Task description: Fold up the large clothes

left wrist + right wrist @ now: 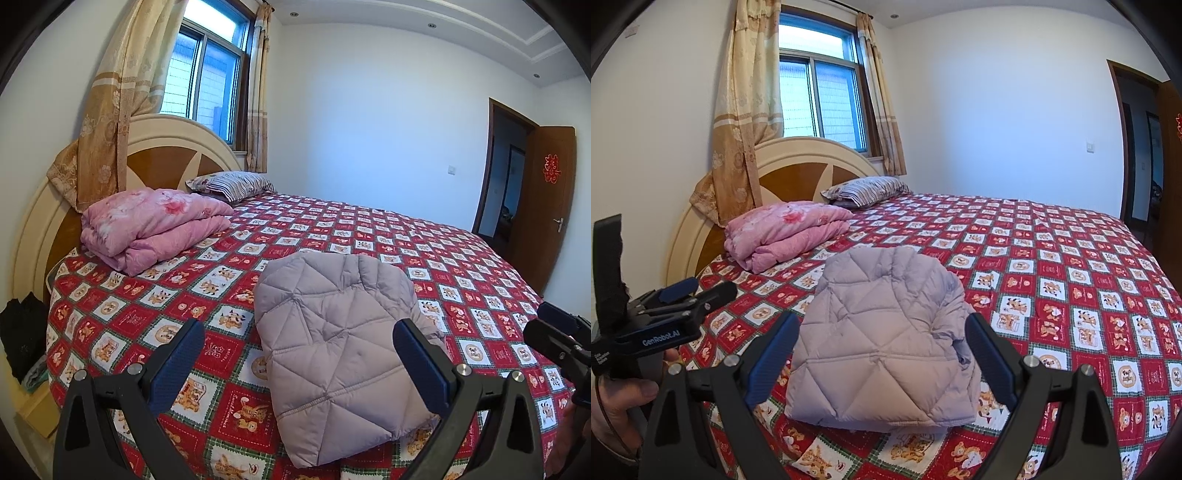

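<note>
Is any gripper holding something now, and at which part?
Nothing is held. Left gripper and right gripper are both open, above the folded jacket.

Home bedroom: bed (369, 236), curtains (110, 110).

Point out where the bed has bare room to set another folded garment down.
Most free: the bedspread right of the jacket, out to the far edge. A smaller strip lies between jacket and pillow. The headboard corner is crowded by the pink quilt.
</note>
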`<state>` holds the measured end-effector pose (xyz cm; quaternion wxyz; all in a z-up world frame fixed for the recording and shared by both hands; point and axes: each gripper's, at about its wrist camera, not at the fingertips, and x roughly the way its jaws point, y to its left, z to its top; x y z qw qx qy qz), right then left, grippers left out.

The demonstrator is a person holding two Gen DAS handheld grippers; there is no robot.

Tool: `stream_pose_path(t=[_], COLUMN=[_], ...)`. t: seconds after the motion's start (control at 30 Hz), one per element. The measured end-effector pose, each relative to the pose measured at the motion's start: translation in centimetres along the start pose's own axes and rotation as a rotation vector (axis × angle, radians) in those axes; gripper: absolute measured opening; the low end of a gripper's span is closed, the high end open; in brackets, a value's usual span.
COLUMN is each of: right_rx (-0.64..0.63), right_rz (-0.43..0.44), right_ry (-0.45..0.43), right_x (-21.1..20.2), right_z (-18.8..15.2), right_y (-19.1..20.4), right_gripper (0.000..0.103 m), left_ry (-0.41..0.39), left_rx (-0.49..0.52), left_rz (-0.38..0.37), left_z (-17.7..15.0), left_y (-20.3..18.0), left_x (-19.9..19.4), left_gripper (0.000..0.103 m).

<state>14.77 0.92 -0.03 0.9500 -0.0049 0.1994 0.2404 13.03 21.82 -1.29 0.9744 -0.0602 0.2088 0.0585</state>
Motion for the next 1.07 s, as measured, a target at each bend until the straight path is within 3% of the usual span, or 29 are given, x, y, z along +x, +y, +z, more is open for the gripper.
stream_pose_path(t=[0.8,1.07], right_rx=[0.001,0.002], right_rz=[0.004,0.005], right_ry=[0.02,0.029], right_x=[0.2,0.6], right_z=[-0.1,-0.2], right_y=[0.2,0.1], right_gripper=[0.094,0.094], left_ry=[0.013,-0.006], left_rx=[-0.001,0.04], left_rz=[0.001,-0.023], left_z=[-0.1,-0.5], left_y=[-0.1,-0.8], left_x=[0.8,1.0], left_gripper=[0.102,0.102])
